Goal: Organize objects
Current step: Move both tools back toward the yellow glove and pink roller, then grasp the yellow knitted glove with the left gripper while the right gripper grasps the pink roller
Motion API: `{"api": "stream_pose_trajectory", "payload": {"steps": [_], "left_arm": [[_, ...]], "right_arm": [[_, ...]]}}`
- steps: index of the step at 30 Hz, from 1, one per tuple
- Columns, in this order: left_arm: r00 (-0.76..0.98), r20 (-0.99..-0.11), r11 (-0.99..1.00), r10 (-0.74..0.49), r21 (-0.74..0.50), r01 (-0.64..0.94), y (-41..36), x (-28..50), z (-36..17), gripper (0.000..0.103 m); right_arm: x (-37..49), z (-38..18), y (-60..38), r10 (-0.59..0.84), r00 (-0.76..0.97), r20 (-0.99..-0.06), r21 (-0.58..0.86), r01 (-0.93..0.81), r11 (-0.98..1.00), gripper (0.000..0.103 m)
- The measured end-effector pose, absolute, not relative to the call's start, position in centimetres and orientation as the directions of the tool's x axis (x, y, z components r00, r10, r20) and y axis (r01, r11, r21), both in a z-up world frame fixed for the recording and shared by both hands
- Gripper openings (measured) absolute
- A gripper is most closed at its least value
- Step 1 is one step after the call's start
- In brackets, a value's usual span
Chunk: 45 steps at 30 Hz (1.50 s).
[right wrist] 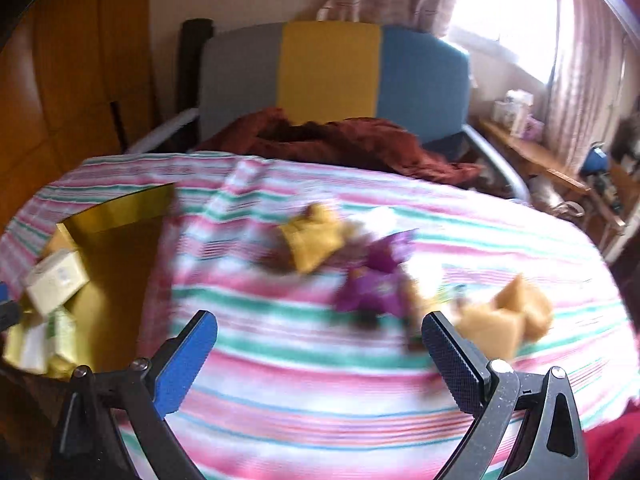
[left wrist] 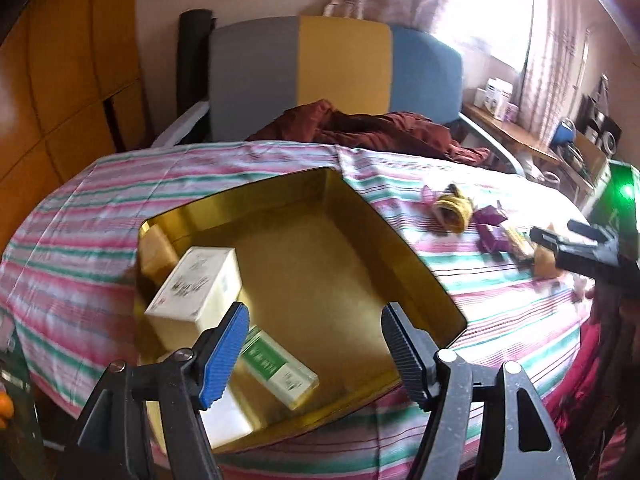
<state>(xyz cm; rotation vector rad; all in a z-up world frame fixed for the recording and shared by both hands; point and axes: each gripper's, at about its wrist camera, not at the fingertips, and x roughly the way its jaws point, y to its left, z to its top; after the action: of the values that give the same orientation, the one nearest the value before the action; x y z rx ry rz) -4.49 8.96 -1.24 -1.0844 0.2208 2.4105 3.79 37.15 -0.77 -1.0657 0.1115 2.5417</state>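
Over the gold rectangular metal tin (left wrist: 360, 216), my left gripper (left wrist: 316, 344) gapes wide, empty; inside lie a cream carton (left wrist: 196, 284) and green-labelled box (left wrist: 280, 368), print unreadable. My right gripper (right wrist: 320, 356) hangs open, empty, above the striped cloth (right wrist: 300, 400), near purple wrappers (right wrist: 372, 284).

A glossy, gold-toned metal tin (left wrist: 384, 236) was seen on a striped woven cloth (left wrist: 100, 184). Smooth cardboard was shown by the white box (left wrist: 200, 280) and the green-and-white box (left wrist: 280, 372). Ribbed blue plastic pads (left wrist: 222, 356) and matt black plastic were seen on the left gripper (left wrist: 312, 356).
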Motion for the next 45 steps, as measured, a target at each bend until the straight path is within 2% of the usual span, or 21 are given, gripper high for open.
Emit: {"api": "stream_pose_trajectory", "payload": {"steps": [5, 10, 14, 24, 30, 36, 37, 38, 39, 41, 45], "left_arm": [[-0.535, -0.744, -0.831, 0.399, -0.047, -0.555, 12.6, -5.0, -0.2, 0.070], [-0.488, -0.749, -0.783, 0.447, -0.064, -0.619, 17.3, -5.9, 0.6, 0.069], [-0.434, -0.771, -0.753, 0.466, -0.088, -0.652, 21.7, -7.2, 0.1, 0.068], [-0.314, -0.848, -0.716, 0.427, -0.105, -0.690, 32.4, -11.7, -4.1, 0.068], [-0.256, -0.877, -0.737, 0.406, -0.149, -0.660, 36.1, -15.2, -7.0, 0.068], [-0.239, -0.894, -0.738, 0.380, -0.138, -0.661, 38.2, -16.7, -9.4, 0.069], [-0.230, -0.896, -0.736, 0.381, -0.143, -0.661, 38.3, -16.9, -9.8, 0.065], [-0.211, -0.895, -0.730, 0.393, -0.164, -0.664, 38.2, -16.9, -10.1, 0.049], [-0.193, -0.894, -0.722, 0.404, -0.181, -0.668, 38.0, -16.8, -10.2, 0.044], [-0.202, -0.886, -0.706, 0.416, -0.175, -0.686, 37.5, -15.8, -9.9, 0.038], [-0.198, -0.866, -0.665, 0.460, -0.188, -0.723, 35.6, -12.9, -8.7, 0.036]], "right_arm": [[3.7, -0.1, 42.4, 0.410, -0.604, -0.684, -0.139, -0.443, -0.886, 0.103], [4.4, -0.7, 47.2, 0.438, -0.602, -0.668, -0.082, -0.525, -0.847, 0.103], [5.0, -1.7, 49.7, 0.396, -0.590, -0.703, 0.021, -0.574, -0.818, 0.103], [6.4, -0.3, 50.7, 0.345, -0.669, -0.658, 0.146, -0.563, -0.814, 0.103], [6.1, -0.4, 50.2, 0.303, -0.688, -0.660, 0.160, -0.523, -0.837, 0.103], [5.9, -0.5, 50.1, 0.283, -0.692, -0.664, 0.170, -0.508, -0.844, 0.103], [5.9, -0.5, 50.2, 0.280, -0.693, -0.664, 0.173, -0.507, -0.844, 0.103], [5.9, -0.5, 50.2, 0.277, -0.694, -0.664, 0.175, -0.506, -0.845, 0.103], [5.9, -0.5, 50.2, 0.277, -0.693, -0.665, 0.175, -0.506, -0.845, 0.103], [5.9, -0.5, 50.2, 0.276, -0.690, -0.669, 0.173, -0.506, -0.845, 0.103], [5.6, -0.8, 50.0, 0.272, -0.679, -0.682, 0.157, -0.500, -0.852, 0.103]]}}
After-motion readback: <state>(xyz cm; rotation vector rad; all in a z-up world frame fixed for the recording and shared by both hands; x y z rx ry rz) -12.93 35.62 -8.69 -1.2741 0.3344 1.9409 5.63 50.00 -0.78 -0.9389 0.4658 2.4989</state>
